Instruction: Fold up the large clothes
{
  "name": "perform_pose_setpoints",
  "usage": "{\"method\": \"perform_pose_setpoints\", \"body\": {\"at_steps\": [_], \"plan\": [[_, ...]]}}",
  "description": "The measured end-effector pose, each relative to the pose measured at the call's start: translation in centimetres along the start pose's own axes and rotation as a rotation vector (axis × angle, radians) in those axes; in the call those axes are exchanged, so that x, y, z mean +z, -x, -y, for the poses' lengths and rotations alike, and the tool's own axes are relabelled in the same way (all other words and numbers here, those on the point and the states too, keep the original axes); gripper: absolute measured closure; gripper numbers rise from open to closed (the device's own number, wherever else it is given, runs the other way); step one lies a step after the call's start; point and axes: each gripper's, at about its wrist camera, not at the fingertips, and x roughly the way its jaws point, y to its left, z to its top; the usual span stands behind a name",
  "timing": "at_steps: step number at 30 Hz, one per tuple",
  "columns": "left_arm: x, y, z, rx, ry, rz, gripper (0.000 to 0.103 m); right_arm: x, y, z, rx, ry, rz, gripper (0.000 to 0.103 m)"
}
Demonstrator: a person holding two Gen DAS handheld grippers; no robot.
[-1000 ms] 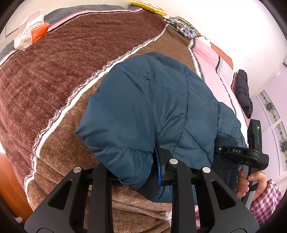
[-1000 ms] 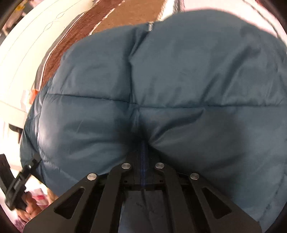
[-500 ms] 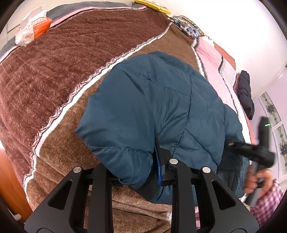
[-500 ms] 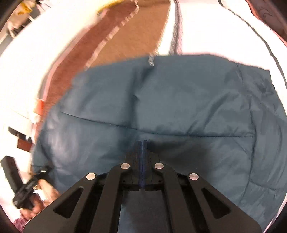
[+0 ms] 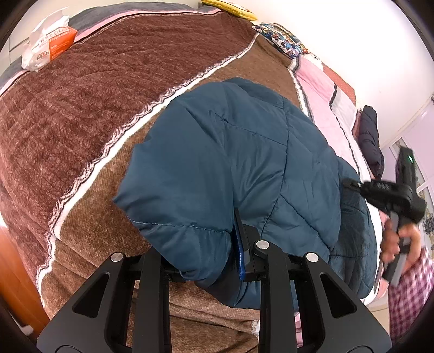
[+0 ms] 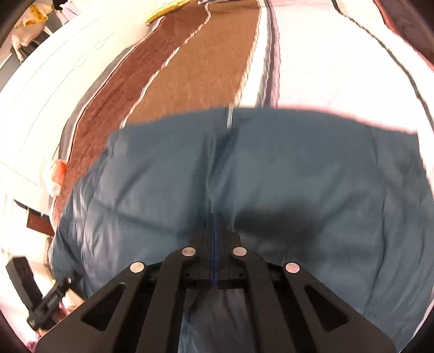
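A teal quilted puffer jacket (image 5: 238, 168) lies folded on the brown blanket of a bed (image 5: 81, 108). My left gripper (image 5: 206, 244) is shut on the jacket's near cuffed edge, with fabric bulging between its fingers. My right gripper (image 6: 215, 230) is shut with its jaws together and nothing between them, above the jacket (image 6: 244, 176). It also shows in the left wrist view (image 5: 390, 190), held by a hand at the jacket's right side.
An orange and white plastic bag (image 5: 48, 46) lies at the bed's far left. A yellow item (image 5: 230, 9) and patterned pillow (image 5: 282, 35) lie at the far end. A dark garment (image 5: 370, 135) lies on the pink striped sheet (image 5: 320, 89) at right.
My right gripper has let go of the jacket and pulled back and up from it, showing more bed. My left gripper has stayed in place on the jacket edge.
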Motion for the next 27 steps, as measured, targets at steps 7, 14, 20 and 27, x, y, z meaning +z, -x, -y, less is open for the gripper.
{"method": "perform_pose_setpoints", "body": {"at_steps": [7, 14, 20, 27], "plan": [[0.2, 0.4, 0.4, -0.017, -0.015, 0.018, 0.079, 2.1, -5.9, 1.6, -0.089, -0.047, -0.105, 0.103], [0.6, 1.4, 1.5, -0.047, -0.053, 0.052, 0.082, 2.2, -8.1, 1.6, -0.108, -0.065, -0.132, 0.103], [0.8, 2.7, 2.4, -0.058, -0.082, 0.078, 0.083, 2.1, -7.8, 1.4, -0.126, -0.063, -0.122, 0.103], [1.2, 4.8, 4.4, -0.090, -0.151, 0.130, 0.083, -0.6, -1.2, 0.5, -0.045, -0.051, -0.026, 0.103]]}}
